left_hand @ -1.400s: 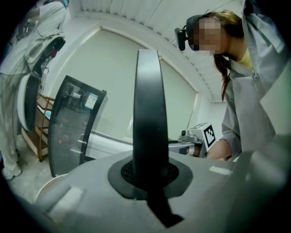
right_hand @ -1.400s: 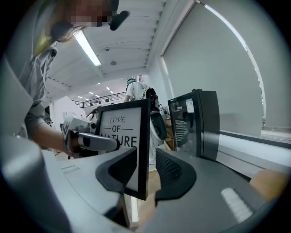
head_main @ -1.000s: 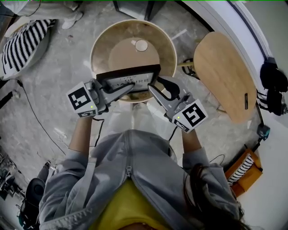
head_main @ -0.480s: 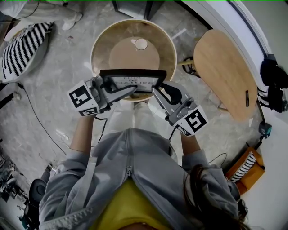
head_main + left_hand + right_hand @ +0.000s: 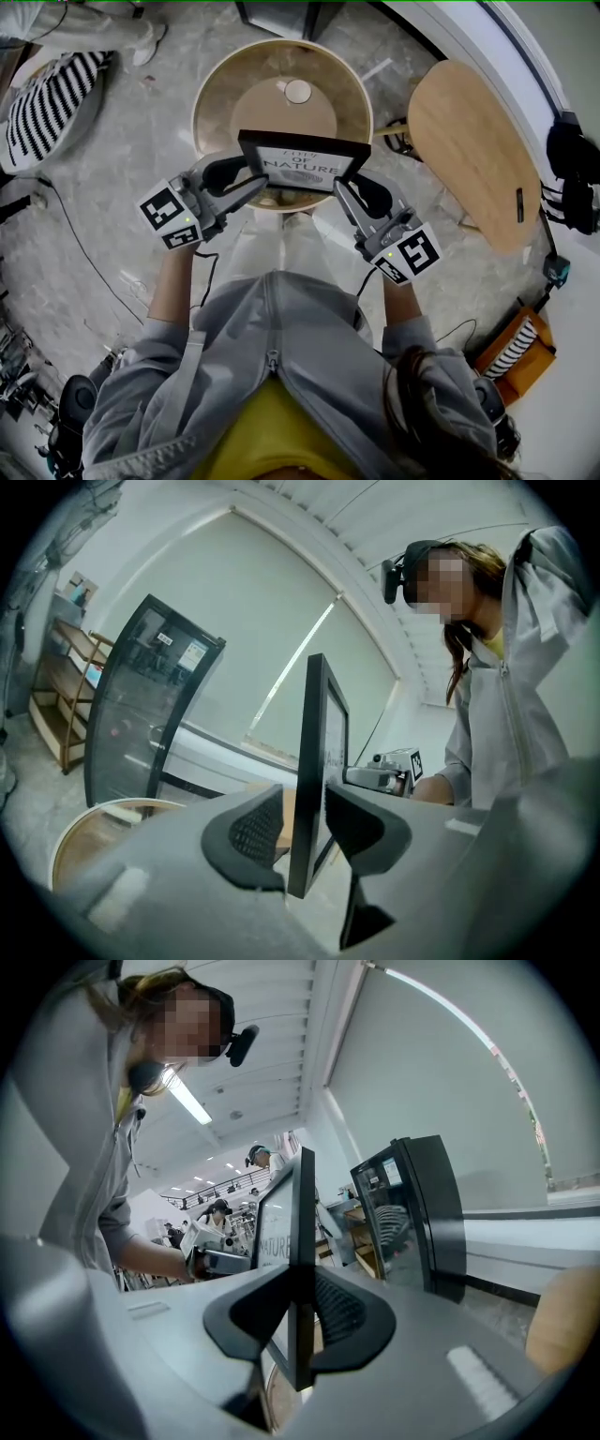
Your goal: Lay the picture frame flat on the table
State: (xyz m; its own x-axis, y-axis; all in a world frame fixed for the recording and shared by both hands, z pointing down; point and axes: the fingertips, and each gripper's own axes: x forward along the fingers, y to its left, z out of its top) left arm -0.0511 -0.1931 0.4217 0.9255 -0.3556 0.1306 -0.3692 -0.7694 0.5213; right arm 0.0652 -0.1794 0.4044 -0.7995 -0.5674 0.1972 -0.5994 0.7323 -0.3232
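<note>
Since the earlier frames the picture frame [image 5: 302, 161] has tipped so that more of its printed face shows in the head view, and it has shifted a little further over the table; both grippers have shifted with it.

At the left gripper [image 5: 246, 187] the jaws have just been opening. In the left gripper view [image 5: 305, 832] they stand wide, with the frame's black edge [image 5: 314, 761] upright between them and a clear gap on the ribbed pad's side. The right gripper [image 5: 345, 192] has its jaws drawn in narrow and clamped on the frame's other side; in the right gripper view [image 5: 302, 1321] both pads press against the thin black edge [image 5: 298, 1232].

So the frame is not flat. It stands tilted between the two grippers above the near rim of the round wooden table [image 5: 211, 94], its white print facing the person. Whether its lower edge rests on the tabletop is hard to tell from the head view.

Further out, a small pale disc [image 5: 297, 91] lies near the table's far side. An oval wooden top [image 5: 469, 150] stands to the right, and a striped cushion [image 5: 52, 94] lies on the floor at the left.
</note>
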